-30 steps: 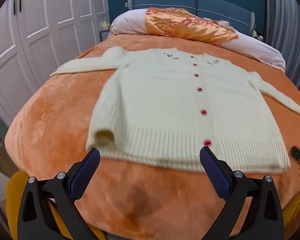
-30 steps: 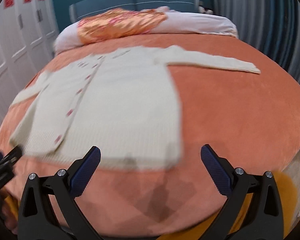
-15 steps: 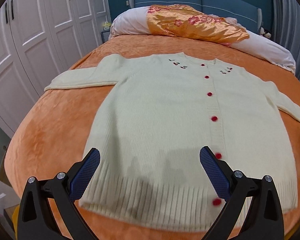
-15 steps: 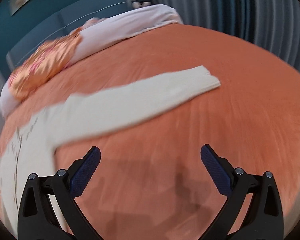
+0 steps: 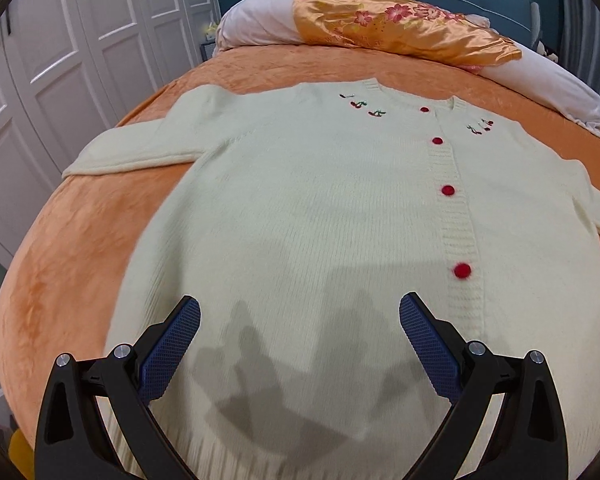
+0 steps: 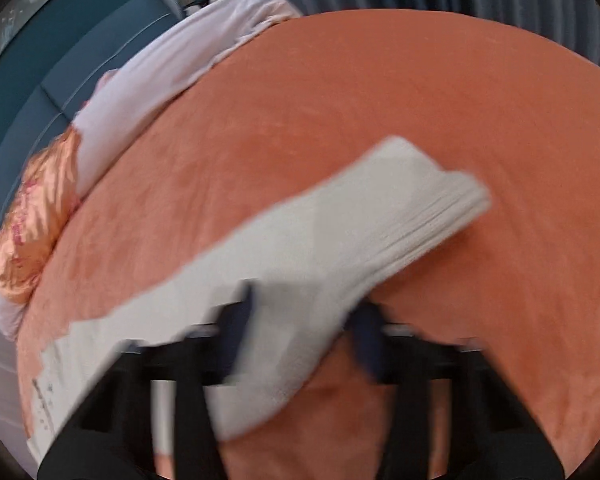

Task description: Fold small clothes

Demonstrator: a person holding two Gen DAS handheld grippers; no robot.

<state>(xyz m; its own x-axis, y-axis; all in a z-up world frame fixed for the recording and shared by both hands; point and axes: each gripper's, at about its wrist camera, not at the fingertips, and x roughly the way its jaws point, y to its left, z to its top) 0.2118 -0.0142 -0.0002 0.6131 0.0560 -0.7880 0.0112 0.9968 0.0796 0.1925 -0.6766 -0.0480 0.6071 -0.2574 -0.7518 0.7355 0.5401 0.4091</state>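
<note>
Moved forward since half a second back: left gripper [image 5: 299, 334] now over the lower body of the cream cardigan [image 5: 320, 216], jaws spread wide, holding nothing, only shadow on the knit. Right gripper [image 6: 304, 328] swung onto the right sleeve [image 6: 340, 248], which was lying ahead of it before; fingers now either side of the sleeve, narrower than earlier, though motion blur hides whether clamped or just straddling — cannot tell. Cardigan spread flat, buttoned, face up across the middle of the bed [image 5: 72, 248], collar toward the head-end pillows [image 5: 256, 26], hem at the foot edge, left sleeve [image 5: 140, 148] stretched toward the left side edge. Nothing folded yet. Judged at the very start: first sleeve about to come in, then the other sleeve, then the body folds.
</note>
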